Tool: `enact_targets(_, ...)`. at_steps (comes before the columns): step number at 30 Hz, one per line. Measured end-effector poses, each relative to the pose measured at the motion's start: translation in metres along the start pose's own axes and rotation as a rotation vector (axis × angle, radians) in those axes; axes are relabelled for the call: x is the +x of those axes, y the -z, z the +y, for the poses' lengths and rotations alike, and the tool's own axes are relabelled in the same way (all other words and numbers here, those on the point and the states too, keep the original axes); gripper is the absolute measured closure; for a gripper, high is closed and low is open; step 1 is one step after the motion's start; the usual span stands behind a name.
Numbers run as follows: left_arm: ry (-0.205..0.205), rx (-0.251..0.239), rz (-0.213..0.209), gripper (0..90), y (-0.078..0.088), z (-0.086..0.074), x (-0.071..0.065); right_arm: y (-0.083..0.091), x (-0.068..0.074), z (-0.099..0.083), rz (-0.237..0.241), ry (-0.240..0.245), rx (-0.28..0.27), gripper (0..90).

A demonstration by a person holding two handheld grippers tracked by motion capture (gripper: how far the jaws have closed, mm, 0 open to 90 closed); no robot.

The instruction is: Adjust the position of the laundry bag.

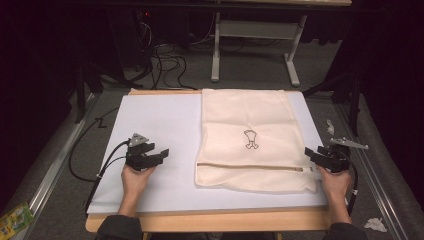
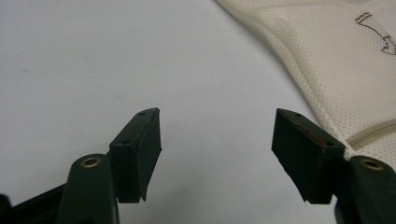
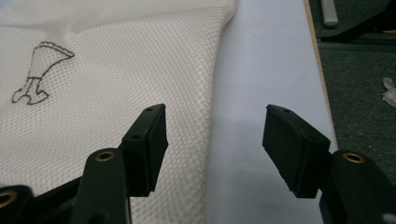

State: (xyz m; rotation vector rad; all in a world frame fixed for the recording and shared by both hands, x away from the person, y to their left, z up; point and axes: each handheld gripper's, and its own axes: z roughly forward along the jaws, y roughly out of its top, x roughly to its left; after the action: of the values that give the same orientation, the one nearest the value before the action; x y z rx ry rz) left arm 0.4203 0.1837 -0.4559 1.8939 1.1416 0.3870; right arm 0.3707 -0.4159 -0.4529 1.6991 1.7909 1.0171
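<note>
My left gripper point(image 1: 159, 154) and right gripper point(image 1: 314, 153) both hover with fingers spread, holding nothing. The mesh bag point(image 1: 247, 135) lies flat on the worktop's right half, zipped and untouched; everything remains to do.

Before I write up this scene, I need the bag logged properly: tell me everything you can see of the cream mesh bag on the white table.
The cream mesh fabric bag lies flat on the white table surface, on its right half, its far edge at the table's back edge. Its weave looks like fine netting. A small dark outline drawing sits mid-panel. A zipper seam runs across near the front edge and looks shut. The right tool, jaws open, is at its right edge near the zipper's end; the left tool stands apart.
</note>
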Motion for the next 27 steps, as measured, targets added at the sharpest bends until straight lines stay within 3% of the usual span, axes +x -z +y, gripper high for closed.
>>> enact_targets(7,-0.030,0.032,-0.036,32.8,-0.010,0.009,-0.020,-0.003,0.002,-0.001,0.031,-0.002,0.046,46.0)
enact_targets(12,-0.055,0.056,-0.058,32.8,-0.018,0.015,-0.033,-0.002,0.004,-0.001,0.064,0.006,0.048,46.6)
enact_targets(22,-0.077,0.103,-0.086,32.0,-0.038,0.027,-0.056,-0.008,0.007,0.007,0.066,0.028,0.094,51.0)
enact_targets(25,-0.065,0.101,-0.112,32.1,-0.044,0.031,-0.063,-0.010,0.009,0.010,0.069,0.030,0.098,53.3)
enact_targets(27,-0.069,0.104,-0.107,32.2,-0.048,0.034,-0.067,-0.013,0.010,0.011,0.071,0.036,0.106,55.0)
